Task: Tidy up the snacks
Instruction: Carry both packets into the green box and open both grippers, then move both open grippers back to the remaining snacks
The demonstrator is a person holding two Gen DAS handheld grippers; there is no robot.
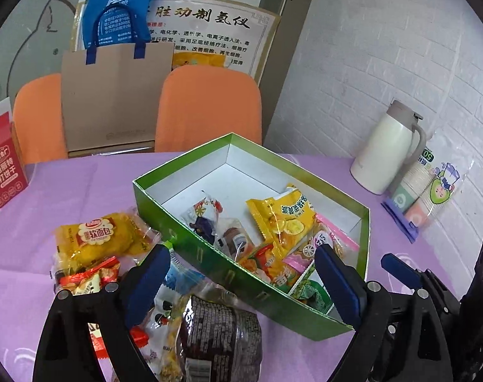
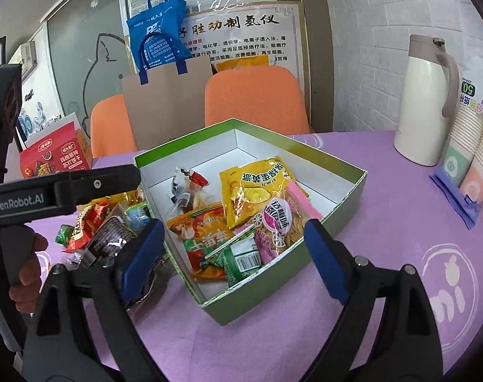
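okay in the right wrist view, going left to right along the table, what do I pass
red cracker box → loose snack pile → green box holding snacks → white thermos jug → sleeve of paper cups.

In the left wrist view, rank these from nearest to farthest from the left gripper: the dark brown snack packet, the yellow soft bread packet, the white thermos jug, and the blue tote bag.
1. Dark brown snack packet: right below the left gripper, between its fingers.
2. Yellow soft bread packet: on the cloth, to the left.
3. White thermos jug: far right, by the wall.
4. Blue tote bag: hanging behind the chairs.
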